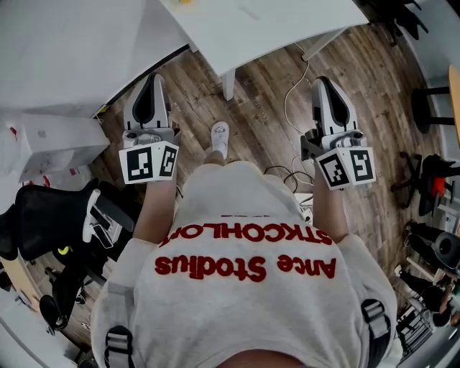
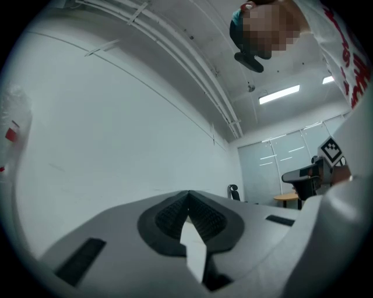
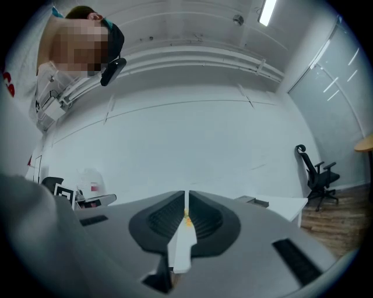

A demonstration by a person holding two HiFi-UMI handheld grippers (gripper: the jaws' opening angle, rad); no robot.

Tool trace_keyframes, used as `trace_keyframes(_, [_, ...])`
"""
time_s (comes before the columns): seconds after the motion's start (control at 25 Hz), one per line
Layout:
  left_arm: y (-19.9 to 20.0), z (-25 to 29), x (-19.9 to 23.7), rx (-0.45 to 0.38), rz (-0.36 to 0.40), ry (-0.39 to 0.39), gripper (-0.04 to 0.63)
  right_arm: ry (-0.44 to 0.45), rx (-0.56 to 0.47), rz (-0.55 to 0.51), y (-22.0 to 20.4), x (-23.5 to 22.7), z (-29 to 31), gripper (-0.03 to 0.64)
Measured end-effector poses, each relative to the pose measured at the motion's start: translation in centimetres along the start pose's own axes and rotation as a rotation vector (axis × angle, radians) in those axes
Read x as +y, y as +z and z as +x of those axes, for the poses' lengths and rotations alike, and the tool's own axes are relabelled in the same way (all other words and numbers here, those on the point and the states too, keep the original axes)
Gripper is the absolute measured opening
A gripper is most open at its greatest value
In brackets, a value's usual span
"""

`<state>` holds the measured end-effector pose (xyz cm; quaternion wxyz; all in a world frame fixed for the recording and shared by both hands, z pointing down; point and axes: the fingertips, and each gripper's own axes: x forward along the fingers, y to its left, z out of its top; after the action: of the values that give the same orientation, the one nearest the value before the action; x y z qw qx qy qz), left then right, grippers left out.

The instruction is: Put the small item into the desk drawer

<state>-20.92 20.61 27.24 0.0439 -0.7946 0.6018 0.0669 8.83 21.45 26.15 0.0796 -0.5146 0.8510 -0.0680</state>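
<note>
Head view: person standing on a wooden floor, one gripper raised in each hand, both level with each other at mid-frame and well apart.

Left gripper, left of centre, marker cube toward the camera. Its tips point to the upper part of the frame, toward the edge of a pale surface. In the left gripper view the two dark ribbed pads meet at the tips. It is clenched, with nothing between the pads and nothing touching them. Only blank wall lies beyond.

Right gripper, right of centre, tips aimed toward the white desk at top centre but clear of it, over bare floor. In the right gripper view the pads are drawn together to a hairline slit. A tiny yellow-orange speck shows in that slit. Cannot tell whether it is pinched there or lies farther off and is seen through the gap. No other contact.

Task's thing: a small yellow item lies on the desk top at the very top edge of the head view, left of centre, cut by the frame and too small to identify. No drawer can be made out for certain.
</note>
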Motion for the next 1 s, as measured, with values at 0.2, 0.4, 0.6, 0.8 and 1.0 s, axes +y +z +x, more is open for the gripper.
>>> trace_keyframes(0.2, [-0.4, 3.7, 0.4, -0.009, -0.012, -0.03, 0.008, -0.011, -0.005, -0.019, 0.8, -1.3, 2.4, 0.021])
trace_keyframes(0.4, [-1.1, 7.8, 1.6, -0.011, -0.022, -0.056, 0.008, -0.021, -0.004, -0.026, 0.7, -2.4, 5.9, 0.021])
trace_keyframes(0.6, [-2.5, 11.5, 2.8, -0.016, -0.028, -0.093, 0.008, -0.05, -0.005, -0.033, 0.0, -3.7, 8.8, 0.021])
trace_keyframes(0.8, [-2.4, 13.6, 4.1, -0.026, -0.04, -0.113, 0.008, -0.086, -0.012, -0.036, 0.4, -4.0, 10.1, 0.021])
trace_keyframes(1.0, [-2.8, 14.8, 4.8, -0.014, -0.049, -0.129, 0.008, -0.126, -0.004, -0.027, 0.2, -4.5, 10.4, 0.021])
